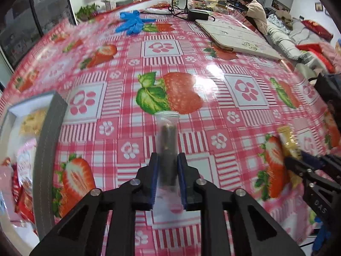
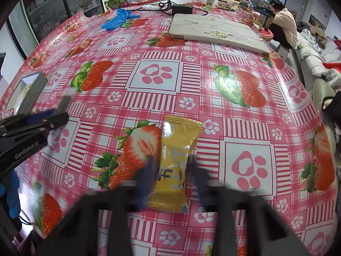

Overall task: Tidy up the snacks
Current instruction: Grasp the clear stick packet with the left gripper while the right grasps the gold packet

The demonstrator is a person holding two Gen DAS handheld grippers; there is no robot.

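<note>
While both packets sit between jaws, we note the grey box (image 1: 50,149) as the likely target, lying at the left edge of the left wrist view. The left hand-held gripper (image 1: 168,170) is pinched on a clear packet with a dark stick inside (image 1: 168,140), its long axis running straight away up the frame. The right hand-held gripper (image 2: 170,170), blurred, is closed on a yellow wrapped snack (image 2: 174,160), long axis also pointing up-frame. We judge the left hand nearer the box, which already holds several snacks. The surface (image 1: 191,49) between packets and box shows bare strawberry cloth, so the path leftward looks open; the box's raised wall is the edge to clear.
</note>
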